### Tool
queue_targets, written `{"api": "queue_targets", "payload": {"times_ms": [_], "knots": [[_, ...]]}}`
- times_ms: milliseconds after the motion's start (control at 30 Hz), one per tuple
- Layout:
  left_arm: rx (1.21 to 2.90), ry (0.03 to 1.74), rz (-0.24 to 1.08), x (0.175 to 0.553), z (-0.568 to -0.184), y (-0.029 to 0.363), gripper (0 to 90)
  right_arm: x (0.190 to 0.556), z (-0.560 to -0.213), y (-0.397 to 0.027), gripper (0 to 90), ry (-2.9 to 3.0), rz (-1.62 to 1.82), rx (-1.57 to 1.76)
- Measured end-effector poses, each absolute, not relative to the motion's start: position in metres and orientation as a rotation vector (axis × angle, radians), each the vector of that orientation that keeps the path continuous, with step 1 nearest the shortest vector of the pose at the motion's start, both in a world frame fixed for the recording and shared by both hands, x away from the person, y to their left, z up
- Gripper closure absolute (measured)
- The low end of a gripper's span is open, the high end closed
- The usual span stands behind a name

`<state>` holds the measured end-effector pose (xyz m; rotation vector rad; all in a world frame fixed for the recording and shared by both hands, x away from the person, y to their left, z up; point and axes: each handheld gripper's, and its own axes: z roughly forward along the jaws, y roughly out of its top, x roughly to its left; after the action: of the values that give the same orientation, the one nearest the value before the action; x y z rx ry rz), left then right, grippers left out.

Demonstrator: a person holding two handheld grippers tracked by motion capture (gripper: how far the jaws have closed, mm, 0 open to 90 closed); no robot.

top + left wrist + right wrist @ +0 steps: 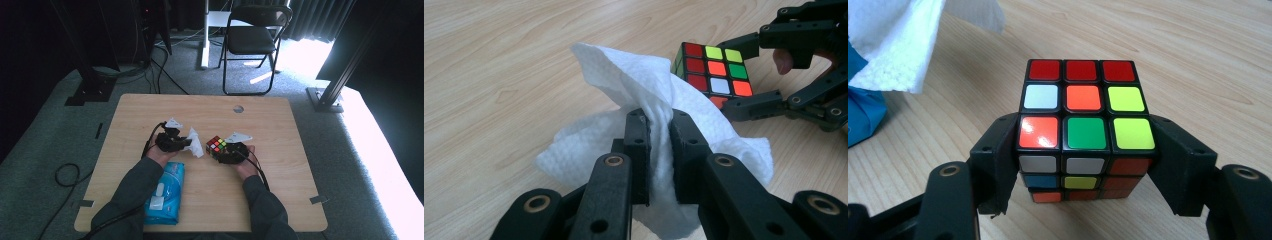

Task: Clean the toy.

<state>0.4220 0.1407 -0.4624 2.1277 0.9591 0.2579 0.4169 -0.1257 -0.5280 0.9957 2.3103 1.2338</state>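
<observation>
Red-rowed cube (1083, 125) upright — tissue (649, 100) crumpled.

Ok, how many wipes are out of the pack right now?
1. A single white wipe is pinched in the left gripper, held beside the cube in the right gripper. Any more would be hidden inside the blue pack.

The left gripper (659, 125) pinches a crumpled white tissue (624, 95) between its two black jaws, the paper bunched above and below them. Just behind the tissue, a colour cube (716, 72) sits clamped in the right gripper (749, 75), over the pale wooden table (499, 60).
</observation>
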Motion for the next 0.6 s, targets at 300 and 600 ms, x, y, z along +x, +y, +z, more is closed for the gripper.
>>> {"api": "queue_targets", "payload": {"times_ms": [300, 600], "knots": [[2.129, 0.957, 0.256, 0.4217, -0.4620, 0.1398, 80.3, 0.4184, -0.5309, -0.1257, 33.0, 2.325, 1.240, 0.997], [2.124, 0.956, 0.256, 0.4220, -0.4605, 0.1392, 80.3, 0.4202, -0.5361, -0.1232, 34.0, 2.343, 1.195, 0.978]]}}
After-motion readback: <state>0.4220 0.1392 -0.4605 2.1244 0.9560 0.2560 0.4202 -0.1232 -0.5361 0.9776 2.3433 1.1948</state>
